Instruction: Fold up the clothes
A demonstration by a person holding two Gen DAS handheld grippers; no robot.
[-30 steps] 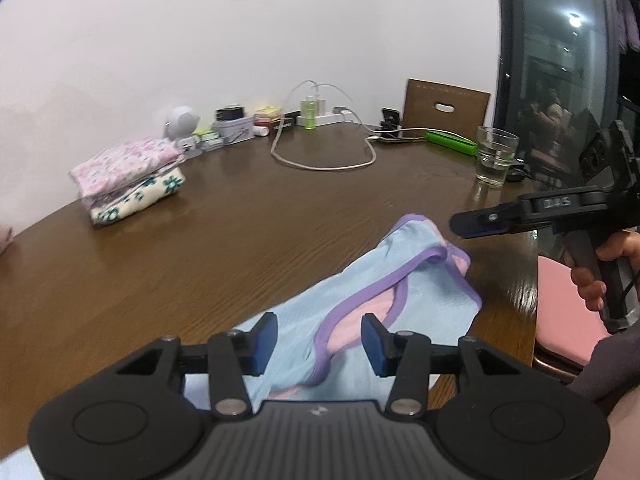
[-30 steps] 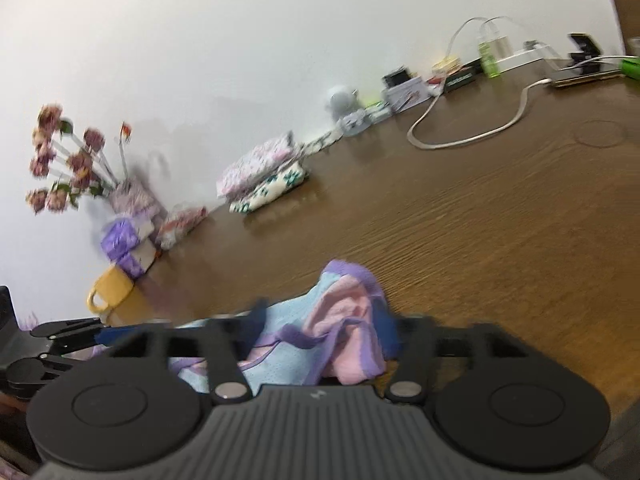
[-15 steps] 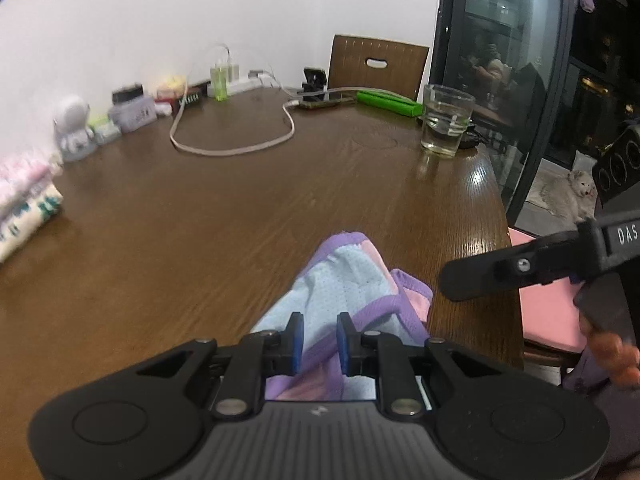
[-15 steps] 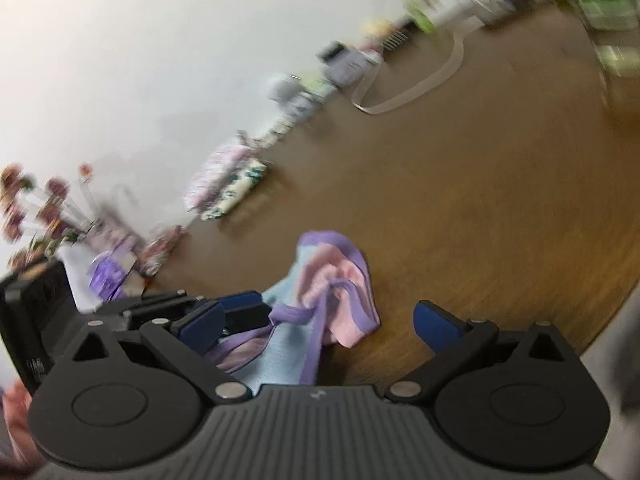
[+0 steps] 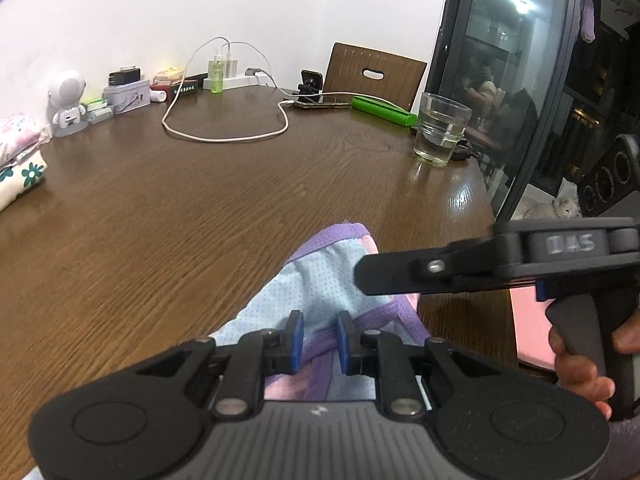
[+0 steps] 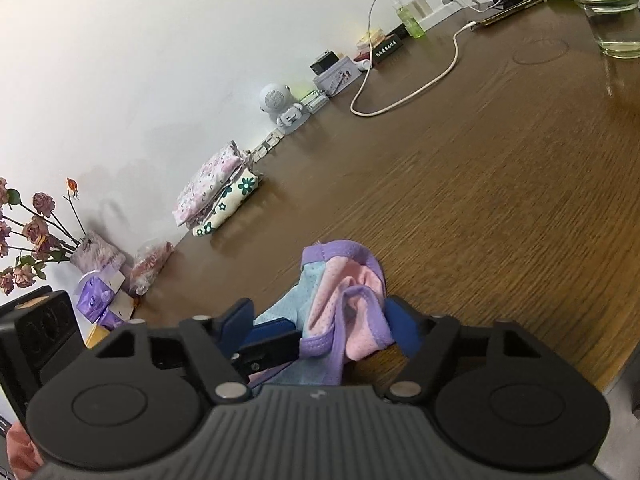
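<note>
Garment: small, light-blue mesh with purple binding and pink lining, bunched at the near edge of the desk, by its right-hand corner. Long axis runs from the near edge toward the desk's middle.

Left hand-held gripper: clenched on the purple trim at the garment's near end; nearer of the two.

Right hand-held gripper: spread wide, grasping nothing, straddling the crumpled pink fold; garment lies directly ahead, between its fingers.

Folded stack: far-left edge, by the wall.

Glass: right edge.

Hidden: garment's near end, under both gripper bodies.
</note>
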